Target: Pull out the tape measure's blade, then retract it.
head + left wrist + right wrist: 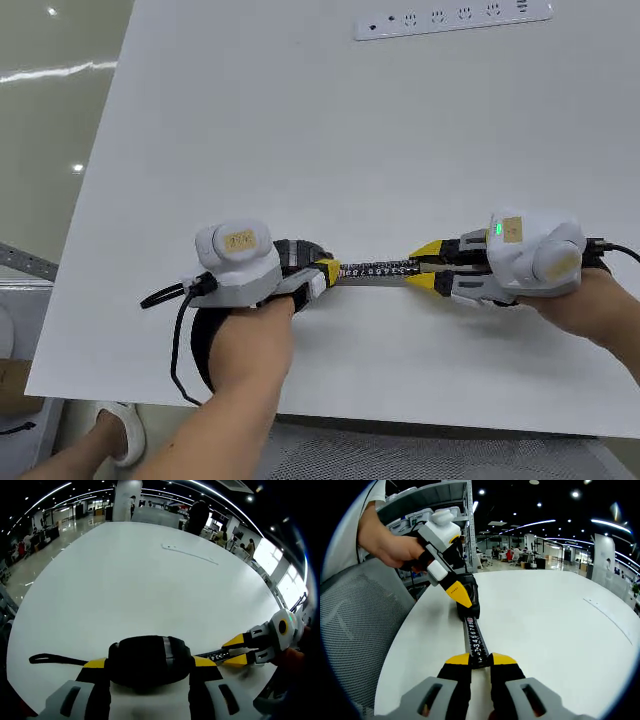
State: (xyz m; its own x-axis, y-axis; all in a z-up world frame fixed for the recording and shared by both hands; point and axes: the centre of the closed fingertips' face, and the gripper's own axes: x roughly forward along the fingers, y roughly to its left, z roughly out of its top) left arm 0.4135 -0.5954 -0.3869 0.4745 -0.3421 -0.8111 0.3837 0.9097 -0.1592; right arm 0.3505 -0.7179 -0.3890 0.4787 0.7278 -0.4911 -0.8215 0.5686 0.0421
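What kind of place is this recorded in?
Probably a large open-plan office or lab floor: a big white table with a power strip, metal storage shelving, and people at desks under rows of ceiling lights.

Big white table with a matte top and a white power strip lying near its far edge. The floor off to the left is pale and glossy, and it mirrors the ceiling spots. There's a grey mesh chair at the near side, with metal shelving holding bins behind it. The room is a huge open-plan hall with a dark ceiling, long light strips and round spots. There's a white pillar, bright windows along the right, and people way at the back.
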